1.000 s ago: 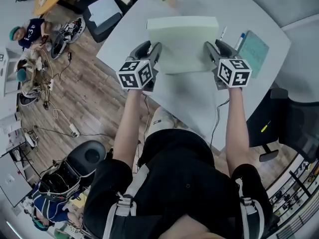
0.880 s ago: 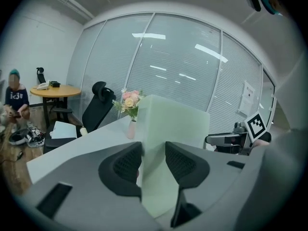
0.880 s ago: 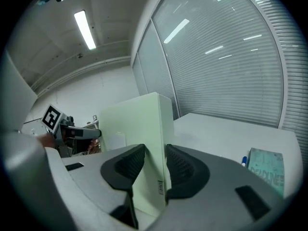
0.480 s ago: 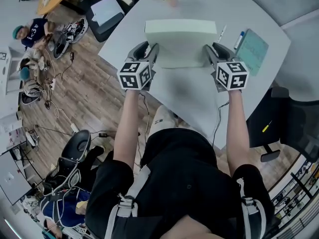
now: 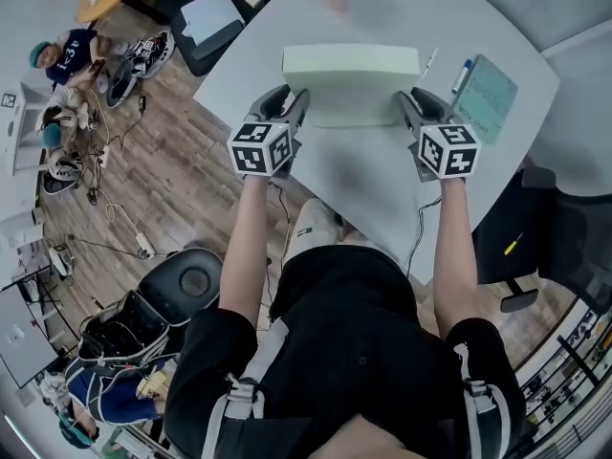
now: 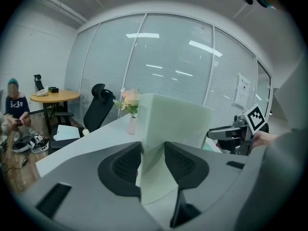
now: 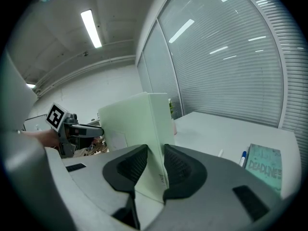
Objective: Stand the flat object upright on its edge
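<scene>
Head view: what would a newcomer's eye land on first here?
The pale green slab, held up near vertical over the middle of the white table. The left gripper and the right gripper each pinch one end of it, and their jaws have just been closing on it. After that, the teal notebook lying flat near the table's right edge, beyond the right gripper.

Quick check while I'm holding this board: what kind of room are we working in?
Most likely an office meeting room: a glass partition wall with blinds, a black office chair, and a large white table with a notebook on it.
</scene>
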